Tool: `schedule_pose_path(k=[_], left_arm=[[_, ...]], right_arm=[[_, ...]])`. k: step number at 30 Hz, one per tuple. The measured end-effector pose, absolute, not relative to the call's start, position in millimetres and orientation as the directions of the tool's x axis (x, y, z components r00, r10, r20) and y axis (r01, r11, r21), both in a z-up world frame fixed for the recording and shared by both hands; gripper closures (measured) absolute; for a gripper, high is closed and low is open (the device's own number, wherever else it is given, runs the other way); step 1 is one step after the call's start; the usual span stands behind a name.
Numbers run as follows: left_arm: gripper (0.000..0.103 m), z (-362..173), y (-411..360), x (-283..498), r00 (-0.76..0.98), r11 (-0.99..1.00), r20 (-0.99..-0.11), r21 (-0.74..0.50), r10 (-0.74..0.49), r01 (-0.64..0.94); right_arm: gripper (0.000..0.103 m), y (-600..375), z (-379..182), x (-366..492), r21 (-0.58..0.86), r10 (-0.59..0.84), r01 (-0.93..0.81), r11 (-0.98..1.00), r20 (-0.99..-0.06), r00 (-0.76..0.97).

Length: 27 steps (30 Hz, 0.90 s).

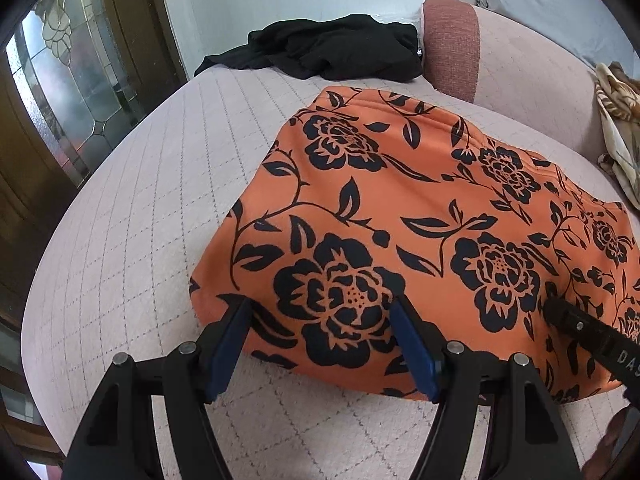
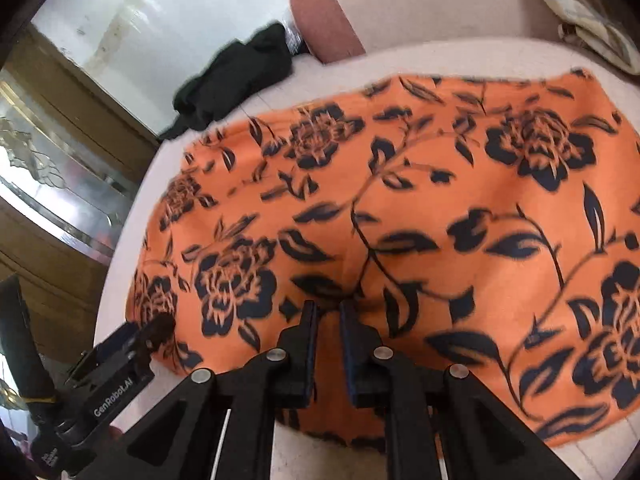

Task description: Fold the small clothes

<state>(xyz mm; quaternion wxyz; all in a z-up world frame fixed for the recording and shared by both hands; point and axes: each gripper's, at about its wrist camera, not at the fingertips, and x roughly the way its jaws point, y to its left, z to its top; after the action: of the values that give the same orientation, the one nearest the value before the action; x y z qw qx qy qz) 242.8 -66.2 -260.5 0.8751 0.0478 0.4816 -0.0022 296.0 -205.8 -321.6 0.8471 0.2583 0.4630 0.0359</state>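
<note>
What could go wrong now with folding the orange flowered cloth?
The left gripper stands open over the near edge of the orange cloth, so it may close on only one layer. The right gripper looks nearly shut, and whether it holds fabric is unclear; the cloth could slip and wrinkle. The black garment lies apart, so it poses little risk.

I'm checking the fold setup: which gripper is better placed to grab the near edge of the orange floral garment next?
Probably left: the left gripper stands open astride the orange garment's near edge. The right gripper is nearly shut.
</note>
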Motion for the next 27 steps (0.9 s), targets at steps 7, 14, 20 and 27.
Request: schedule_pose_path(k=[7,14,20,27], left_arm=[[0.031,-260,-69,245,0.537,0.995,-0.842,0.089,0.052,0.044],[0.031,-263,-72,243,0.534,0.994,-0.843,0.099,0.058,0.048],[0.031,-262,-69,245,0.515,0.996,-0.856,0.077,0.043,0.044],[0.025,-257,-36,244,0.462,0.994,-0.882,-0.106,-0.088,-0.013]], right_arm=[[0.085,-216,-306,288,0.534,0.346,0.166,0.829,-0.724,0.597],[0.085,-190,-323,294,0.513,0.393,0.119,0.850,-0.768,0.506],[0.085,-197,-317,287,0.533,0.407,0.122,0.837,-0.756,0.512],[0.084,-231,-308,251,0.614,0.452,0.178,0.769,-0.719,0.528]])
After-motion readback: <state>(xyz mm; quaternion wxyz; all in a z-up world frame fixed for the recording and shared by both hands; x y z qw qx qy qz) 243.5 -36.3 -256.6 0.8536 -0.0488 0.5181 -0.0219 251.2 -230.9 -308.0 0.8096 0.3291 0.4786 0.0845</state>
